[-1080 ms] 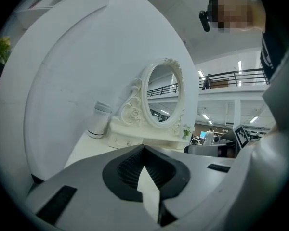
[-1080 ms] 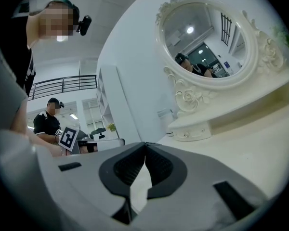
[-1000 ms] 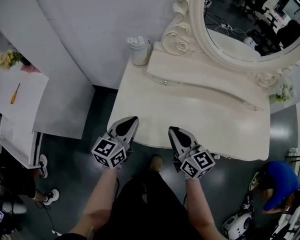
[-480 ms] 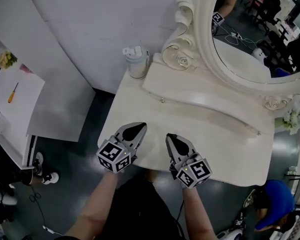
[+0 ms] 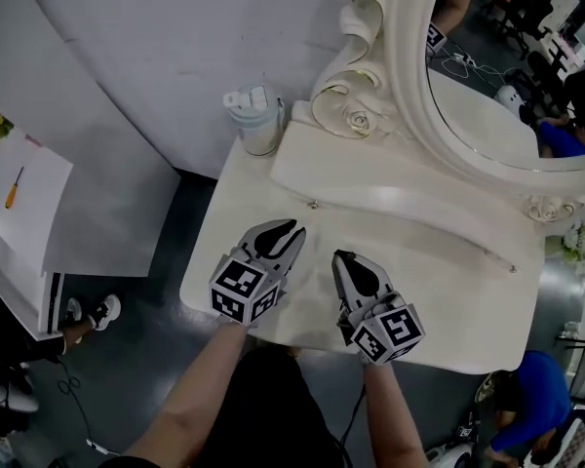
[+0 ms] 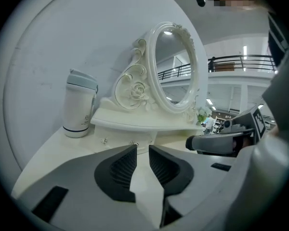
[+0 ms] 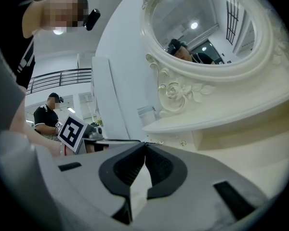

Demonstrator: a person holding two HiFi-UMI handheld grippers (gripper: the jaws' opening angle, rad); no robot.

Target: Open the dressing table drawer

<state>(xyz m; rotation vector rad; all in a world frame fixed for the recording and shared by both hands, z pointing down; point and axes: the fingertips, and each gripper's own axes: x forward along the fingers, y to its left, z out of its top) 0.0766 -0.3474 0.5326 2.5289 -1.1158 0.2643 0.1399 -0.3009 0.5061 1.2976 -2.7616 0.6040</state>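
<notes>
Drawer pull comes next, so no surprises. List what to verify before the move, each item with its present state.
1. Left gripper empty, jaws opening with nothing between them: ok.
2. Right gripper shut and empty: ok.
3. Drawer knob in plain sight ahead of the left gripper, nothing in the way: ok.
4. A gripper on the knob: not ok; both are over the tabletop, short of it.
5. Cup off the path: ok; it stands in the back left corner.
6. Drawer slides freely: cannot tell.
</notes>
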